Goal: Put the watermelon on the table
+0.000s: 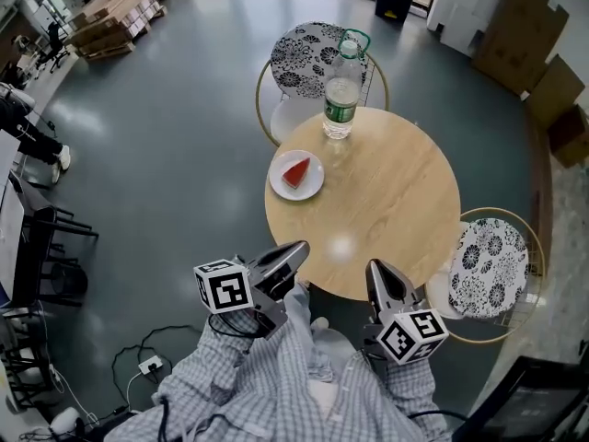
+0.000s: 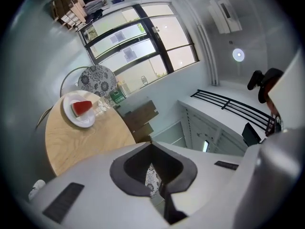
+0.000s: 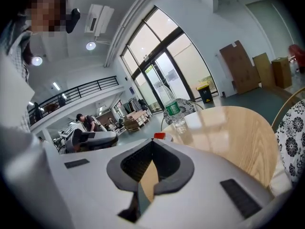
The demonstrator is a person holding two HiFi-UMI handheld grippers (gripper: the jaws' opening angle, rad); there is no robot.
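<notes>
A red watermelon slice [image 1: 295, 172] lies on a white plate [image 1: 314, 186] at the left side of the round wooden table [image 1: 396, 210]. My left gripper [image 1: 299, 247] is shut and empty, held just off the table's near edge. My right gripper [image 1: 375, 267] is also shut with nothing in it, at the near edge beside it. In the left gripper view the slice [image 2: 82, 107] and its plate [image 2: 70, 116] show far off to the upper left of the closed jaws [image 2: 153, 144]. In the right gripper view only a red bit of the slice [image 3: 159, 136] peeks above the closed jaws [image 3: 152, 143].
A clear water bottle [image 1: 341, 90] with a green label stands at the table's far edge. Two patterned chairs stand by the table, one behind [image 1: 308, 53] and one at the right [image 1: 492, 265]. Cardboard boxes [image 1: 534, 53] lean at the upper right. Cables [image 1: 147, 362] lie on the floor at the lower left.
</notes>
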